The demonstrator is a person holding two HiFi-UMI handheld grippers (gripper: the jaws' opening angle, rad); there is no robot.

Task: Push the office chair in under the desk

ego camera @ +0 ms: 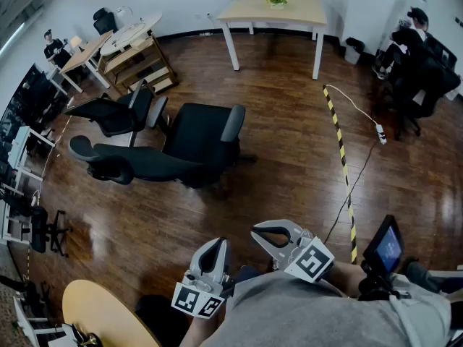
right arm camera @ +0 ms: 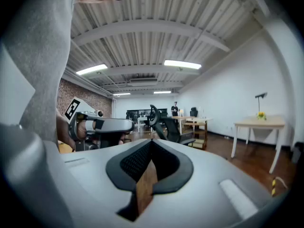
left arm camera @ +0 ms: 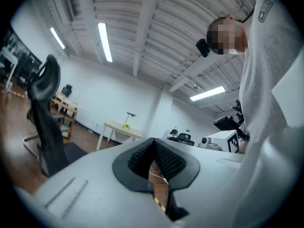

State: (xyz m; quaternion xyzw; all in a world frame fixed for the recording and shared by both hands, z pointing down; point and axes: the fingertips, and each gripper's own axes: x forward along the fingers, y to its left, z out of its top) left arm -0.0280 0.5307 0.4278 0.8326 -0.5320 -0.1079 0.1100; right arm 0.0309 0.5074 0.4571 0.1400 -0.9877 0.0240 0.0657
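Although the desk (ego camera: 273, 9) stands open-fronted by the far wall, the black office chair (ego camera: 199, 147), broad-backed with grey armrest pads, is seen out on the wooden floor, well apart from that desk. Striped floor tape (ego camera: 340, 150) running out from the desk is shown only from the head; a brick wall (right arm camera: 85, 96) only in the right gripper view. The left gripper (ego camera: 213, 250) and right gripper (ego camera: 277, 235) are held closed, empty, farthest from the desk

Open-plan office, probably: pale desk (ego camera: 253, 9), black office chair (ego camera: 202, 144), ceiling strip lights (left arm camera: 104, 42), wooden floor (ego camera: 289, 121).
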